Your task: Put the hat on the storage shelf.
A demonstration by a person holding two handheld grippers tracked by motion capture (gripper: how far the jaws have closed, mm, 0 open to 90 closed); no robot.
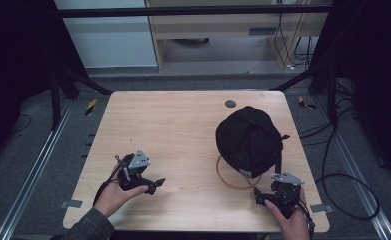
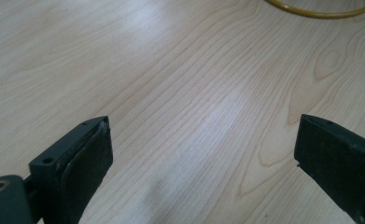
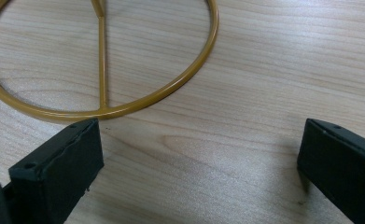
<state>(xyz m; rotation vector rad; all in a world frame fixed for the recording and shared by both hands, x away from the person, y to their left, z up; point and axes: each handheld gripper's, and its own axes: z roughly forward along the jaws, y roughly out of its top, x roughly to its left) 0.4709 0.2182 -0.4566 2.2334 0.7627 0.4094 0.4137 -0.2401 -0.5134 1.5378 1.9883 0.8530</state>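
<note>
Table [image 1: 183,145] of pale wood grain carries everything here, seen from above with dark floor around it. At its left near edge a hand [image 1: 114,196] holds the left gripper [image 1: 155,184], angled toward the table's middle and right. In the left gripper view its two black jaws stand wide apart over bare wood with nothing between them, and a short arc of the yellow ring [image 2: 320,11] shows at the top edge.

Right of centre sits a black cap [image 1: 249,140], propped on a stand whose base is that yellow ring [image 1: 233,179] lying flat on the table. The cap's long axis runs from the far edge toward the near edge, tilted slightly leftward at the far end; which end is the brim cannot be told. A small pale tag [image 1: 245,173] shows at its near rim, too small to read. A dark round spot [image 1: 230,104] lies on the table beyond the cap.

At the right near corner another hand [image 1: 289,220] holds the right gripper [image 1: 257,196], just near of the ring. In the right gripper view the jaws are spread wide and grip nothing; the ring [image 3: 124,107] with its straight crossbar [image 3: 102,60] lies just beyond the left jaw, not touching it.

No readable writing or brand appears anywhere.
</note>
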